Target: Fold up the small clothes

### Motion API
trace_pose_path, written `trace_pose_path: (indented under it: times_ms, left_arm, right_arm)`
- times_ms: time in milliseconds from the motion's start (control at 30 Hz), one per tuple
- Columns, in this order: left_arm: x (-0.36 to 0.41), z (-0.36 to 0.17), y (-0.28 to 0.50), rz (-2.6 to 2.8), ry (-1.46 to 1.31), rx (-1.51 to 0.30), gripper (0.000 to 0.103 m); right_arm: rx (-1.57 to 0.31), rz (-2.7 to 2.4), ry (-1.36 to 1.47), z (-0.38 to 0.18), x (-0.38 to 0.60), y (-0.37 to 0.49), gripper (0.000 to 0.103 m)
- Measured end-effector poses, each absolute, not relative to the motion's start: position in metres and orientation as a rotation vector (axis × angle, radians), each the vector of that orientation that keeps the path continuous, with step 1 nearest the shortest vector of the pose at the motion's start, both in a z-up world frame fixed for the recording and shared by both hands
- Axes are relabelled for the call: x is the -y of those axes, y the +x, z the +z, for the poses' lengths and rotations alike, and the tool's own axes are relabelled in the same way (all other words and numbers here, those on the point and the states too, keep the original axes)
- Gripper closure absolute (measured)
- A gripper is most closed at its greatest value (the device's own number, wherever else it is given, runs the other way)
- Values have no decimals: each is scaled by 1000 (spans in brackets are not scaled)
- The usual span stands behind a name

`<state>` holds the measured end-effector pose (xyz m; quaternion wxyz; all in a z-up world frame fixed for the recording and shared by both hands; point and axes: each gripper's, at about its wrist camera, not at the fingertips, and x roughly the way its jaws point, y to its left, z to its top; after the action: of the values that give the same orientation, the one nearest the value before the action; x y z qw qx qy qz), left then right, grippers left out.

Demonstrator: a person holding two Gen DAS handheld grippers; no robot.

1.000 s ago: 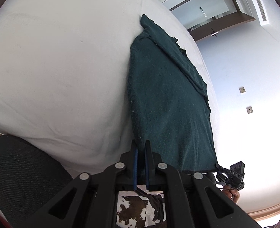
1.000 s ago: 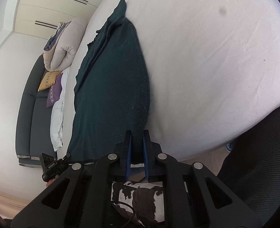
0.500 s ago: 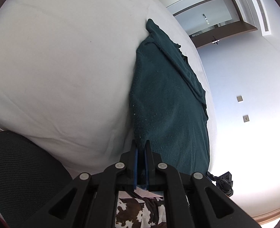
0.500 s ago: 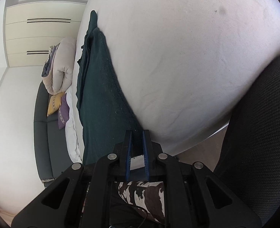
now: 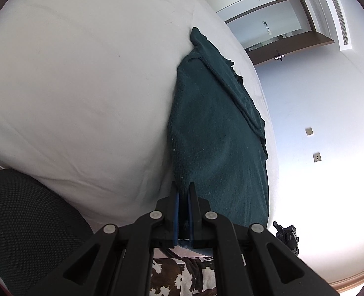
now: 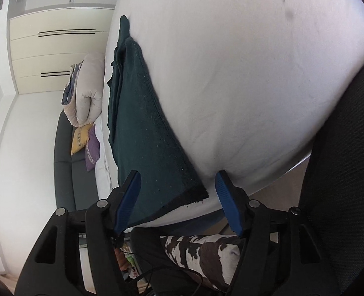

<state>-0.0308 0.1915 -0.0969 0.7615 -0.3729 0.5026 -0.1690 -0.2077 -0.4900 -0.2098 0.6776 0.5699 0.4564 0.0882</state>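
A dark green knitted garment (image 5: 214, 133) lies stretched out flat on a white bed (image 5: 83, 86). My left gripper (image 5: 183, 190) is shut on the garment's near corner at the bed's front edge. In the right wrist view the garment (image 6: 142, 128) runs away from me, and its other near corner (image 6: 194, 194) lies flat on the bed (image 6: 243, 74). My right gripper (image 6: 178, 177) is open, its blue pads (image 6: 128, 197) standing either side of that corner without touching it.
A black mesh chair (image 5: 26, 222) stands at the bed's near edge, and it also shows in the right wrist view (image 6: 344, 172). A cow-print cushion (image 6: 201, 254) lies below the grippers. A dark sofa (image 6: 66, 160) with pillows and a rolled duvet (image 6: 88, 91) stands to the left.
My right gripper has opened and let go of the garment's near corner, which now lies on the bed. My left gripper stays shut on its corner.
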Motion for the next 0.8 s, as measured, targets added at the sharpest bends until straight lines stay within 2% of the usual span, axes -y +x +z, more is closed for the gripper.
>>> trace_pose_path:
  times_ms: [67, 133, 200, 300, 333, 433, 800]
  left_arm:
    - [-191, -97, -30, -367, -808, -1093, 97]
    - [-191, -97, -31, -365, -807, -1094, 97]
    - [-190, -97, -31, -364, -807, -1095, 97]
    - [-190, -98, -31, -362, -804, -1098, 97]
    - [-189, -98, -30, -362, -804, -1099, 97]
    - [-189, -98, -30, -363, -802, -1098, 97]
    - [-184, -95, -30, -366, -792, -1092, 97]
  right_arm:
    - [-1023, 228, 1319, -216, 485, -203, 42]
    - [-1019, 240, 1318, -218, 481, -203, 48]
    - [-1016, 263, 1312, -217, 478, -204, 77]
    - [-995, 260, 1279, -210, 476, -206, 83]
    - [-991, 257, 1272, -208, 477, -206, 88]
    - [-970, 241, 1231, -195, 485, -207, 94]
    - [-931, 216, 1025, -145, 478, -199, 97]
